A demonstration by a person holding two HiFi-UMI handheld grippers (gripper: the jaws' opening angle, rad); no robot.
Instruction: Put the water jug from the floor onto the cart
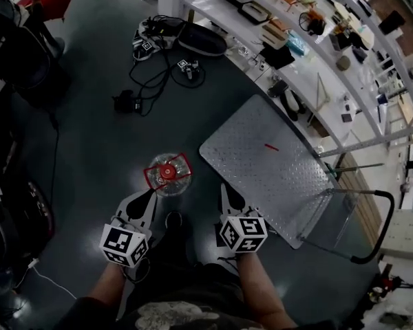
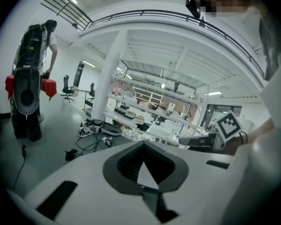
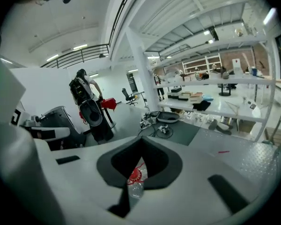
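Water jug (image 1: 167, 174) stands upright on the dark floor (image 1: 89, 115), just beside the near left corner of the cart (image 1: 261, 150) and not yet lifted; its red cap and red carrying frame face up. The 2 grippers hover just short of it: the left gripper (image 1: 150, 196) by its near left side, the right gripper (image 1: 225, 190) over the cart's near edge; neither touches it. Both pairs of fingers are pressed together with nothing pinched; in the right gripper view the jug's red top only shows through the gap behind the tips. The step in hand looks like the approach. To do it well, spread both pairs of fingers before closing in; take the red frame or clamp the jug from 2 opposite sides; hold it upright and carry it clear over the deck's edge.
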